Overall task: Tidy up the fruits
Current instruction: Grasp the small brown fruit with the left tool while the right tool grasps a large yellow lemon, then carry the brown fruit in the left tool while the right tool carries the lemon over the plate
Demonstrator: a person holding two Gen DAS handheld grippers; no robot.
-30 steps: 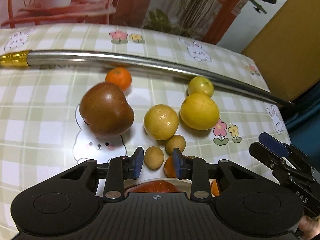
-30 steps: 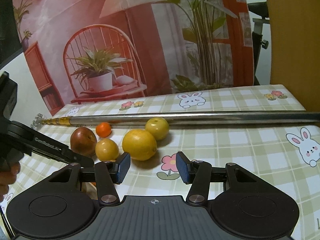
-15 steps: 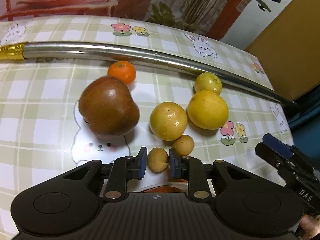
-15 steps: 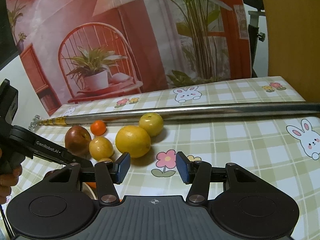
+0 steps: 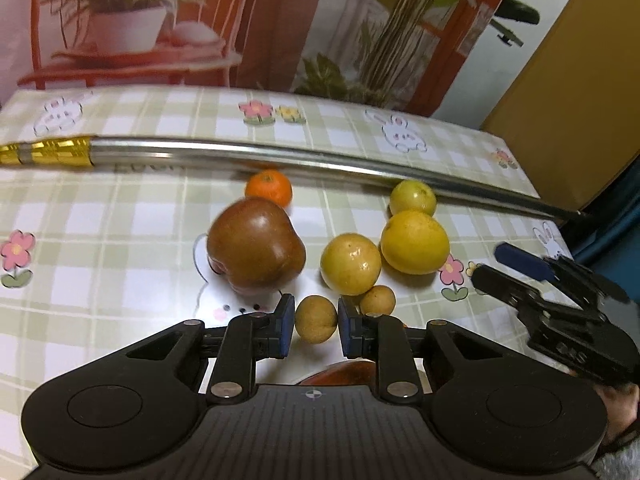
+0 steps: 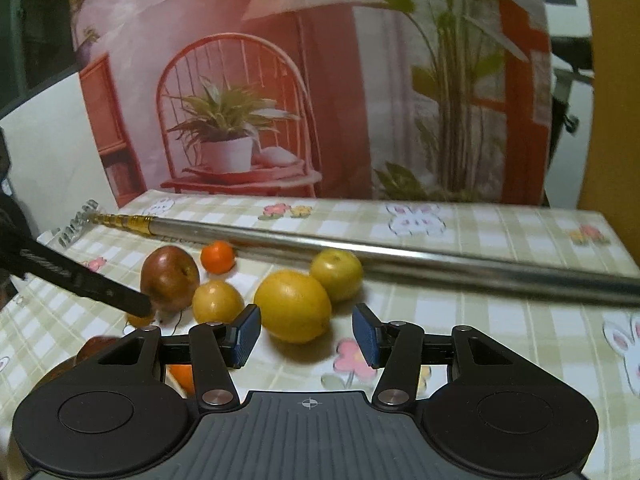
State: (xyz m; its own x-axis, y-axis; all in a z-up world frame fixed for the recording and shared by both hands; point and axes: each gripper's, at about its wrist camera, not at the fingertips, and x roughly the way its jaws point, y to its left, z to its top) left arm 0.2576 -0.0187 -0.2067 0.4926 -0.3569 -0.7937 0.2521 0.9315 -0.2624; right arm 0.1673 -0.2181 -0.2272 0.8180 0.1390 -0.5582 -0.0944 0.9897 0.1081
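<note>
- The left gripper has its blue pads on either side of a small round tan fruit, closed on it low over the checked tablecloth with rabbit and flower prints.
- At 1 o'clock from that fruit, just beside it, lies a second small tan fruit; above it sits a medium yellow citrus, with a large yellow-orange citrus to the right of that.
- A big reddish-brown apple sits at 11 o'clock, close to the left pad; a small orange mandarin lies behind it.
- A long silver metal pole with a gold end crosses the table behind all the fruit; a small yellow-green citrus rests against it.
- The right gripper is open and empty, with the large citrus just beyond its pads.
- Only the right wrist view shows the pole's toothed metal tip and an orange fruit partly hidden under the gripper body.
</note>
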